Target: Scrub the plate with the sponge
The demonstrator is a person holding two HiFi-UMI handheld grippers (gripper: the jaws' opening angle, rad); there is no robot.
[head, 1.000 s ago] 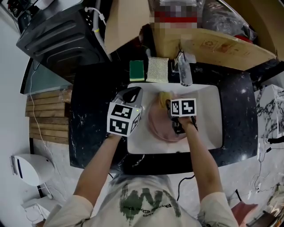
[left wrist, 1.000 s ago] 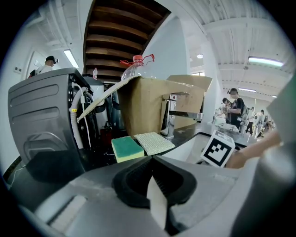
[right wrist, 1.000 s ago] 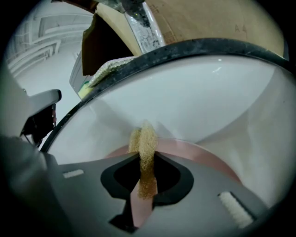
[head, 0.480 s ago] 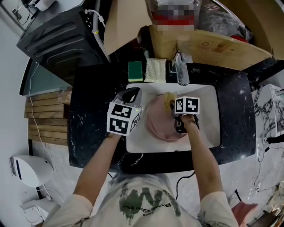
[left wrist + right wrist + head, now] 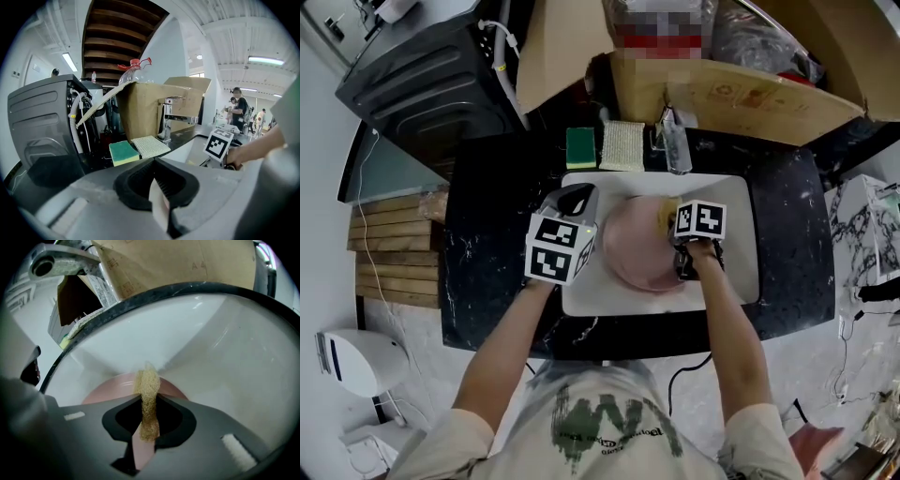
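Observation:
A pink plate (image 5: 633, 253) lies in the white sink (image 5: 736, 272). My left gripper (image 5: 581, 202) is at the plate's left side, shut on its thin pink rim (image 5: 158, 208). My right gripper (image 5: 670, 220) is over the plate's far right part, shut on a tan mesh sponge (image 5: 666, 214). In the right gripper view the sponge (image 5: 146, 390) sticks up between the jaws of the right gripper (image 5: 147, 423), with the plate (image 5: 112, 387) just beyond it. The left gripper (image 5: 159, 197) looks over the counter toward the right gripper's marker cube (image 5: 219, 144).
A green-and-yellow sponge (image 5: 579, 147) and a pale mesh cloth (image 5: 622, 146) lie on the black counter behind the sink. The faucet (image 5: 675, 145) stands at the sink's back edge. Cardboard boxes (image 5: 750, 94) and a dark appliance (image 5: 422, 70) stand behind.
My right gripper has slid the sponge to the right across the plate. The left gripper has kept its hold on the rim.

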